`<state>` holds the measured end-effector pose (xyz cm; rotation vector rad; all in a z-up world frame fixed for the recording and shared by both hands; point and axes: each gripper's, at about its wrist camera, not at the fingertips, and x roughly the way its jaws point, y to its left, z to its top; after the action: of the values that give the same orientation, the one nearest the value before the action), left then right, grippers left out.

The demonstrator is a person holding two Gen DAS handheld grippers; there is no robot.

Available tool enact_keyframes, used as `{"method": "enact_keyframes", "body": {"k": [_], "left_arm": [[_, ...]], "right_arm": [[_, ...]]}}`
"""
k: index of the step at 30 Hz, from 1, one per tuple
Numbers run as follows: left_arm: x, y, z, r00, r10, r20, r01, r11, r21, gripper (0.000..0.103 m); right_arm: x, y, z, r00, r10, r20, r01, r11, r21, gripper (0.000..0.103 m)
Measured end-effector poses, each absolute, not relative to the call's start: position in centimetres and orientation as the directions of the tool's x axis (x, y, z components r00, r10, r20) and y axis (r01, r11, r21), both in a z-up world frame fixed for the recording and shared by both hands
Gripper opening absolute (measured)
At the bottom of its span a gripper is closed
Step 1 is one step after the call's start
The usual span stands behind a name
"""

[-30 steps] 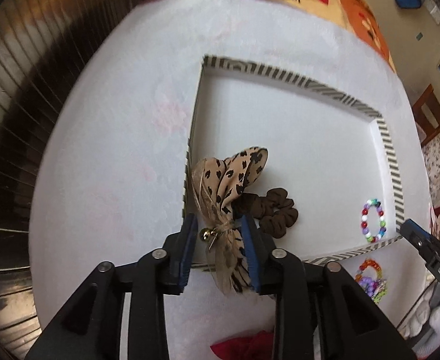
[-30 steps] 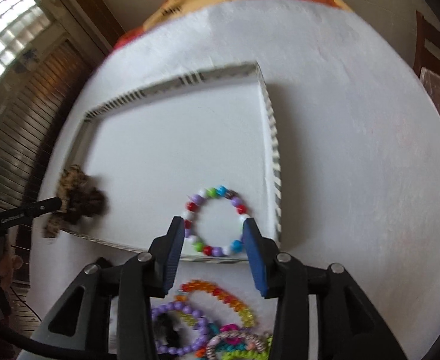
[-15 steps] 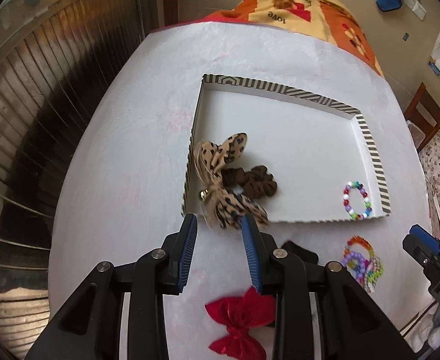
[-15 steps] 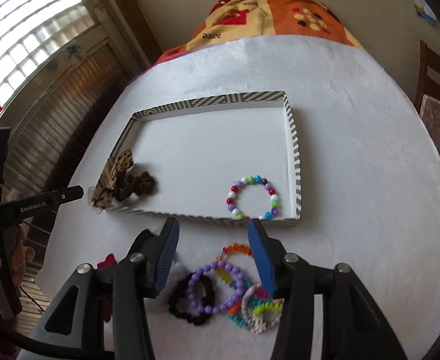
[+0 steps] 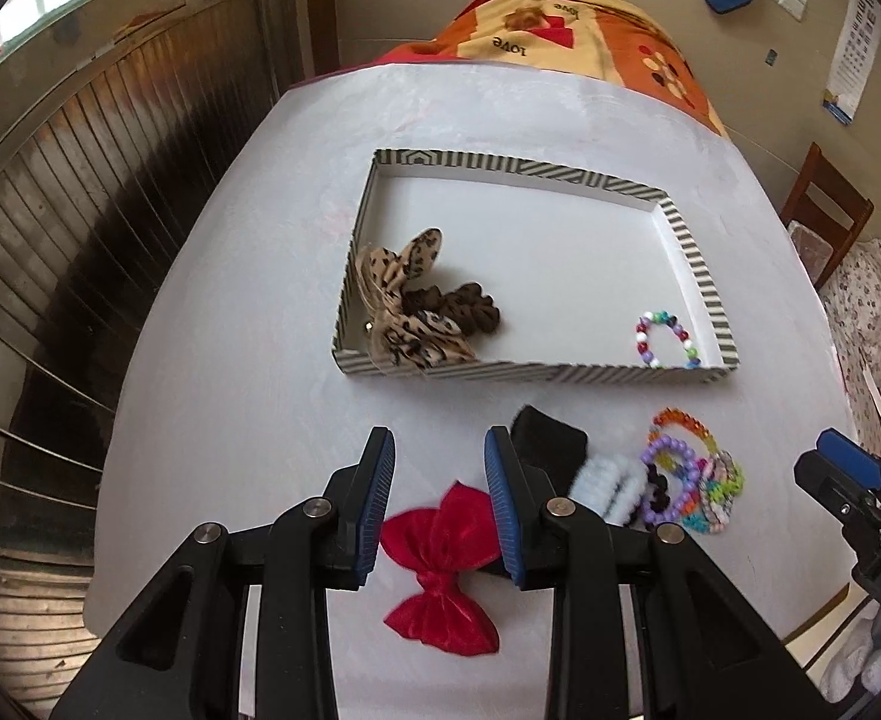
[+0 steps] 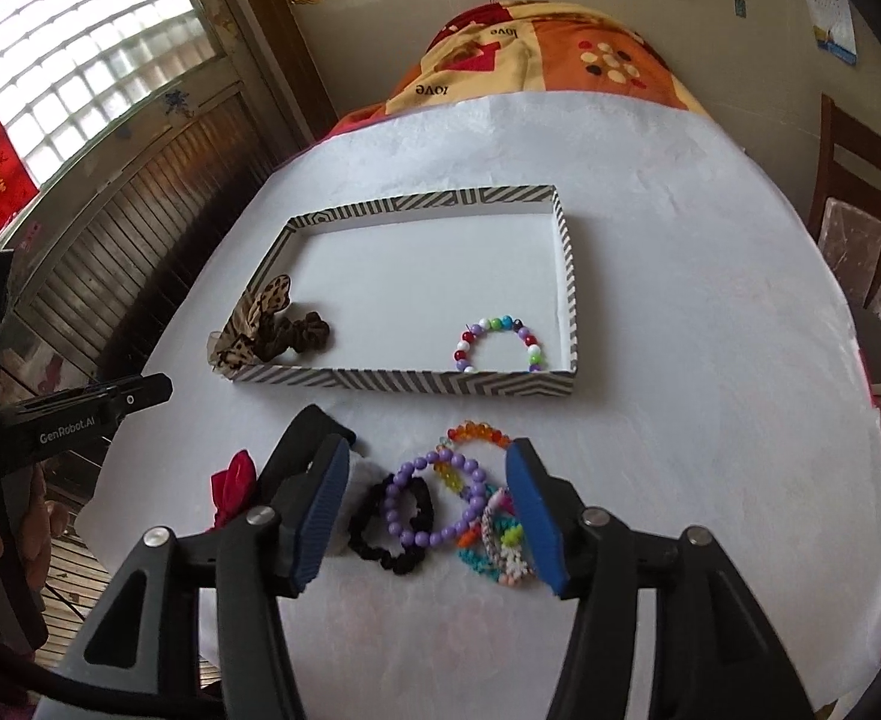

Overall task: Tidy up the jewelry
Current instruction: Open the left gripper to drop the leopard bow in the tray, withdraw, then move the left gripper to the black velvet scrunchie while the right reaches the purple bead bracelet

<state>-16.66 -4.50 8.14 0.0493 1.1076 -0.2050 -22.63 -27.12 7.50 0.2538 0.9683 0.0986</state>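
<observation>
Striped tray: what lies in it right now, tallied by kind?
Leopard-print bow: 1
Brown scrunchie: 1
Multicolour beaded bracelet: 1
Total in the striped tray: 3

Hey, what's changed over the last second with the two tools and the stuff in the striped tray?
The left tool let go of the leopard bow and pulled back; the right tool, opening, backed away from the multicolour bead bracelet. Both now hover empty over the loose pile. Bow, brown scrunchie and bracelet stay in the striped tray.
</observation>
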Motion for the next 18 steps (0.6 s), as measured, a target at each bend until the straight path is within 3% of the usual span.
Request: {"method": "enact_keyframes", "body": {"k": [18], "left_arm": [[-19.5,-5.9,8.5,0.450,-0.129,-0.884,0.205,0.978,-0.038,0.023]], "right_arm": [[-24.6,-27.3,7.7,0.563,0.195,-0.803,0.019,0.968,0.249,0.061]]}}
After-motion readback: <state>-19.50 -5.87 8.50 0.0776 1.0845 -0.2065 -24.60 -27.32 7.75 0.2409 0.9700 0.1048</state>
